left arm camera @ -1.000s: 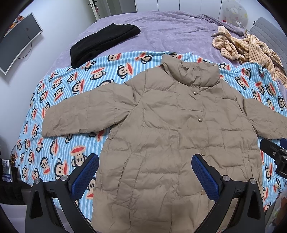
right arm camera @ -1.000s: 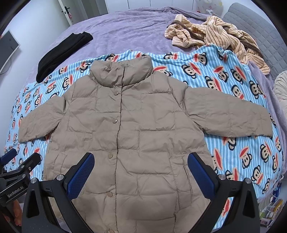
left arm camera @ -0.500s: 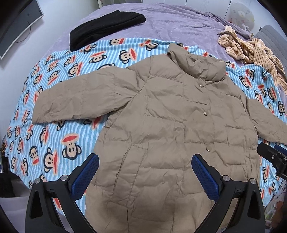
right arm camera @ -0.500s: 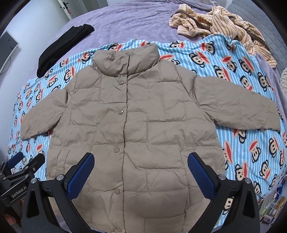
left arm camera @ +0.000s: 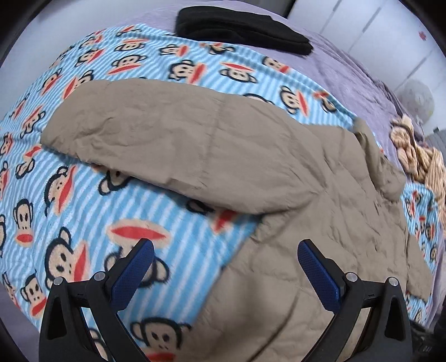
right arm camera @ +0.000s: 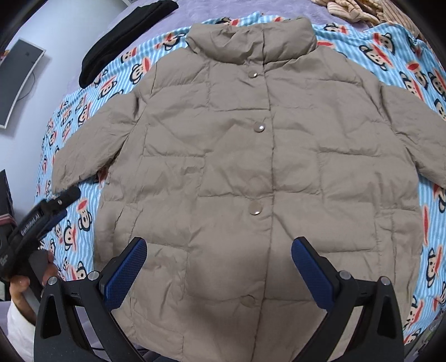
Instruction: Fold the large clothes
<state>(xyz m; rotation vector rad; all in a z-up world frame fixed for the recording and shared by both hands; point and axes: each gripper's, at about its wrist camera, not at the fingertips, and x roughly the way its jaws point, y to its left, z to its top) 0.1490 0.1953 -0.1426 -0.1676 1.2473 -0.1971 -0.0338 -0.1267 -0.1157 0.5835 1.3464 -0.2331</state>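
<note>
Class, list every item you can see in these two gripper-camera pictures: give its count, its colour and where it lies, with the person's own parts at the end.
puffer jacket: one, tan, spread flat front-up on the blanket, snaps closed
monkey blanket: one, blue-striped with monkey faces, under the jacket
purple bedspread: one, beyond the blanket
black garment: one, folded, far left on the bedspread
striped garment: one, cream-brown, bunched at the far right
monitor: one, grey, on the left wall
left gripper: black, blue pads, open, over the blanket edge and jacket side
right gripper: black, blue pads, open, above the jacket hem
hand: one, holding the left gripper
</note>
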